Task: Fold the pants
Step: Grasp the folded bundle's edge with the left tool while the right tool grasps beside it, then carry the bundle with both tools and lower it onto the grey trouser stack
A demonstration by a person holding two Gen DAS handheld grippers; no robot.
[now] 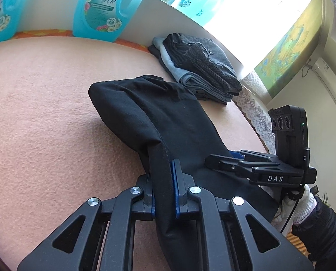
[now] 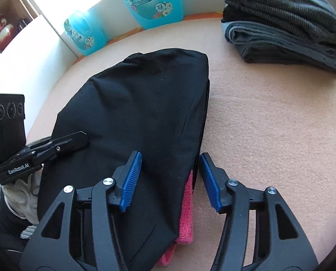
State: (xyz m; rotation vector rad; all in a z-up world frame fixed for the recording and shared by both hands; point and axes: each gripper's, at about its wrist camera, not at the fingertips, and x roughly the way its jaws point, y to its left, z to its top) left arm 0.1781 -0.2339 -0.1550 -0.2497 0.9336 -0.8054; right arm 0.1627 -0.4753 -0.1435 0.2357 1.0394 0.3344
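Black pants lie folded on my peach blanket, long axis running from me toward the blue bottles.

My left gripper is clenched on their near edge; my right gripper stands released, jaws straddling the right fold.

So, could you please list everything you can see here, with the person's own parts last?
pants: one, black, on the peach cover, partly folded
pink cloth: one, under the pants' near edge
folded clothes: one stack, grey and black, far right
bottles: at least two, turquoise, along the wall
cover: one, peach
left gripper: shut on the pants
right gripper: open astride the pants' edge
gloved hand: white, on the right gripper
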